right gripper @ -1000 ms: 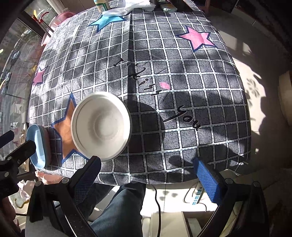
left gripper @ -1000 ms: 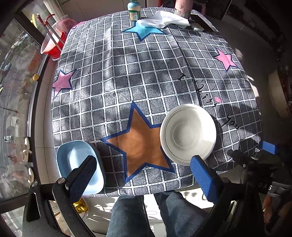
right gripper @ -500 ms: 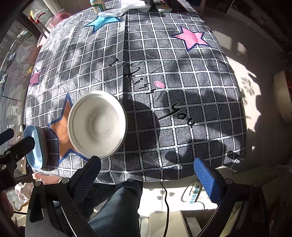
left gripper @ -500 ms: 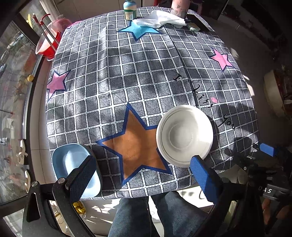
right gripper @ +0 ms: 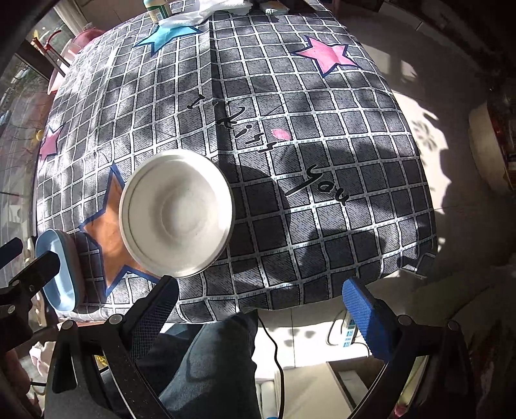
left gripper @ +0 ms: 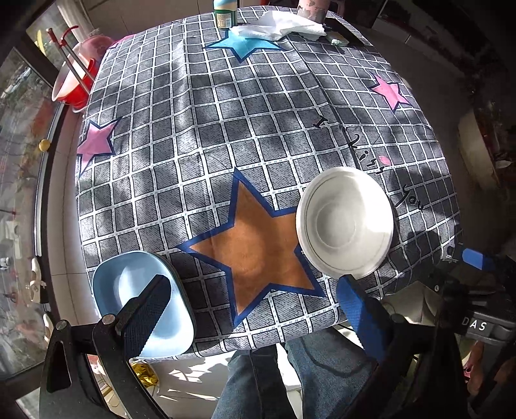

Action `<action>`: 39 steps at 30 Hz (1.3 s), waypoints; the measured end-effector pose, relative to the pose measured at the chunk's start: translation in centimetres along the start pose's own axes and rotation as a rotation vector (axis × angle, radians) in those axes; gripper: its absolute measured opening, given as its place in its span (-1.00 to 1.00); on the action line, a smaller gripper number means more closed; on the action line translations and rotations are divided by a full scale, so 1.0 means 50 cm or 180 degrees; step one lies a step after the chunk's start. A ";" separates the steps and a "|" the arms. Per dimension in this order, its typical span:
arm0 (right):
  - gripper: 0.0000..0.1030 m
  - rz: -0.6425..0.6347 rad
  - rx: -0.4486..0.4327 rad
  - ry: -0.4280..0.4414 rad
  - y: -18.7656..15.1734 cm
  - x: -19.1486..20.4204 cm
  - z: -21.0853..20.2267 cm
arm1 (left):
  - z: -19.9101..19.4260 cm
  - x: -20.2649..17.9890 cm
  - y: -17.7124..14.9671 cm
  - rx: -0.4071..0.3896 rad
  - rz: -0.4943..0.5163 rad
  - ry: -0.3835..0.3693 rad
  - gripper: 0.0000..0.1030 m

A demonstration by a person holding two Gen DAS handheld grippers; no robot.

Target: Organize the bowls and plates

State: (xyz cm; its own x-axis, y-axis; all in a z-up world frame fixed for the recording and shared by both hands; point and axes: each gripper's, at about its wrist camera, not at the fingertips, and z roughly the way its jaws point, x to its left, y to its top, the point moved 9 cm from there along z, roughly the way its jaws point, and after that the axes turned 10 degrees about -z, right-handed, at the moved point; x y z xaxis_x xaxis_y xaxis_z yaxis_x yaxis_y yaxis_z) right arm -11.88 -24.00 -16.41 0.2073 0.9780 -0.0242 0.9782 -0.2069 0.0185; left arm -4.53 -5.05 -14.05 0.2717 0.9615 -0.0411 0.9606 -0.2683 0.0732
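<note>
A white round bowl [left gripper: 345, 223] rests upright on the checked tablecloth near the front edge, right of the orange star; in the right wrist view the white bowl [right gripper: 176, 211] lies left of centre. A light blue rounded plate [left gripper: 129, 290] sits at the front left corner, and the same blue plate [right gripper: 58, 267] shows edge-on at far left. My left gripper [left gripper: 251, 299] hangs open above the front edge, its left finger over the blue plate. My right gripper [right gripper: 261, 303] is open over the table's front edge, holding nothing.
A red and pink bowl with chopsticks [left gripper: 72, 82] stands at the far left edge. A bottle [left gripper: 224, 14], a white cloth [left gripper: 277, 27] and a cup sit at the back. The person's jeans-clad legs [left gripper: 283, 377] are below the table edge. A power strip [right gripper: 348, 328] lies on the floor.
Both grippers have drifted slightly and stay open. The bowl and blue plate have not moved on the cloth.
</note>
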 end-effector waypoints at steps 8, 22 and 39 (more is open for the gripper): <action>0.99 0.0229 0.0125 0.0006 -0.046 0.074 0.039 | 0.044 0.030 -0.062 0.0258 0.0061 -0.0120 0.99; 0.99 0.0238 0.0272 -0.0092 -0.055 -0.006 0.048 | 0.079 -0.049 -0.027 0.0366 0.0013 -0.0062 0.99; 0.99 -0.0049 0.0389 0.0254 0.081 -0.031 0.160 | 0.177 -0.067 0.047 0.0302 -0.0564 0.0301 0.99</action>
State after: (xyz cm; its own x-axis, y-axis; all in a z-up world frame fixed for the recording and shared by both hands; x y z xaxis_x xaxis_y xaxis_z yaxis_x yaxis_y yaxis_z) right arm -8.15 -26.59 -24.27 0.1954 0.9791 0.0562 0.9766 -0.1889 -0.1031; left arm -2.69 -9.43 -22.57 0.0956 0.9942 0.0489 0.9953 -0.0947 -0.0210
